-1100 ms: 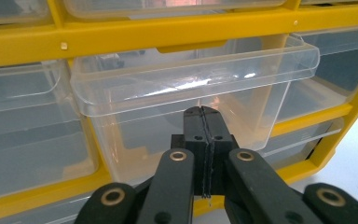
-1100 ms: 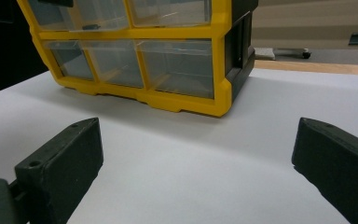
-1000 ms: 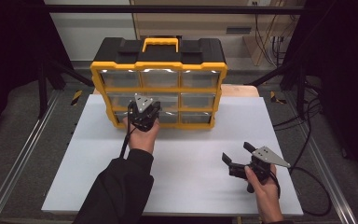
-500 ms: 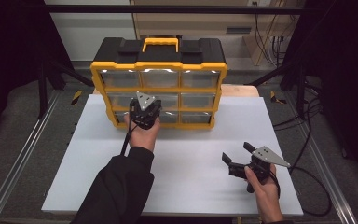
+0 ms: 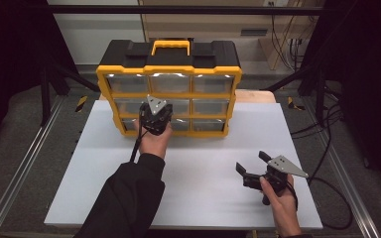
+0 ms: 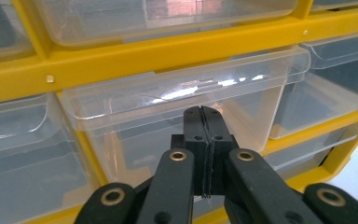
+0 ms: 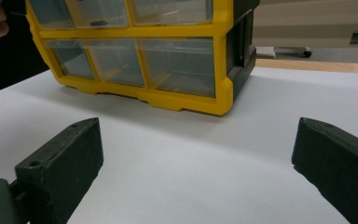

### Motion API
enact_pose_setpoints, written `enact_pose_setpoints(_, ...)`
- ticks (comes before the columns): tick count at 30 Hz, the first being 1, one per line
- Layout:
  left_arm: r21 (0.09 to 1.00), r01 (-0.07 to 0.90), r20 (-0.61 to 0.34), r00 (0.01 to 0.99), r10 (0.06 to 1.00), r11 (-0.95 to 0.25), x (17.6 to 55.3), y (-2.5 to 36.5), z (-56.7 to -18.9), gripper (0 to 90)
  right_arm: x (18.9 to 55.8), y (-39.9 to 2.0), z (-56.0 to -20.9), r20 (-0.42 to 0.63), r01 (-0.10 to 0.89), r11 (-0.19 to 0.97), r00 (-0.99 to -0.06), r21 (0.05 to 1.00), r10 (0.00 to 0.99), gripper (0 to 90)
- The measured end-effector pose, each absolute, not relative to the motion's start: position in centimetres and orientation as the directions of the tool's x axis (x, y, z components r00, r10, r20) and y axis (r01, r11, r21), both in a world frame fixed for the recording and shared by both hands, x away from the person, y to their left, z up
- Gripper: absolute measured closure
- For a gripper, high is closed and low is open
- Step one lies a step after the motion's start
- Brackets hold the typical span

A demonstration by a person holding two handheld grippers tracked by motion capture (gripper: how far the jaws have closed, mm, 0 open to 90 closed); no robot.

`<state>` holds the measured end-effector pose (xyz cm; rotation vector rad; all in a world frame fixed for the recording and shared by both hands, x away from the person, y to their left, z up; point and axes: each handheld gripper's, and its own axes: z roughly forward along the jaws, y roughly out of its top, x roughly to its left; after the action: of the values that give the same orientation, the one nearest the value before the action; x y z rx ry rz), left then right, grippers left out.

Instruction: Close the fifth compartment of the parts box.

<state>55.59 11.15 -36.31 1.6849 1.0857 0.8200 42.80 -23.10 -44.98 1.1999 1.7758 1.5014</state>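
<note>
Pressing on with the left gripper (image 5: 155, 120) as it stands looks risky to me: its jaws are closed flat together with nothing between them, tips right at the front of a clear drawer (image 6: 182, 105) in the middle column of the yellow cabinet (image 5: 169, 94), just under that drawer's lip, and I cannot tell whether they touch the plastic. That drawer sits a little proud of its neighbours in the left gripper view. If the aim is to pull it out, closed jaws have no hold on the lip, so they could slide off the smooth plastic; if the aim is to push it home, a push off-centre could jam it askew or shove the whole cabinet back across the white table (image 5: 198, 163), since nothing braces it. Moving rightward, the neighbouring drawers crowd close on both sides, so a slip could knock one of them. The cable trailing from the left gripper hangs beside the person's dark sleeve (image 5: 129, 198) and could snag. Farther right, the right gripper (image 5: 252, 166) rests low over bare table, well apart from the cabinet, jaws spread wide and holding nothing, too far off to steady anything. Loose cables (image 5: 327, 163) lie off the table's right edge, out of the way
</note>
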Motion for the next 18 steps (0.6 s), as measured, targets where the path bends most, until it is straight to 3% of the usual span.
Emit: enact_pose_setpoints(18, 0.944, 0.284, 0.046, 0.39, 0.92, -0.168, 55.9, 10.6, -37.4, 89.5, 42.9, -23.0, -45.0, 0.146, 0.281, -0.002, -0.494, 0.96, 0.857, 2.4)
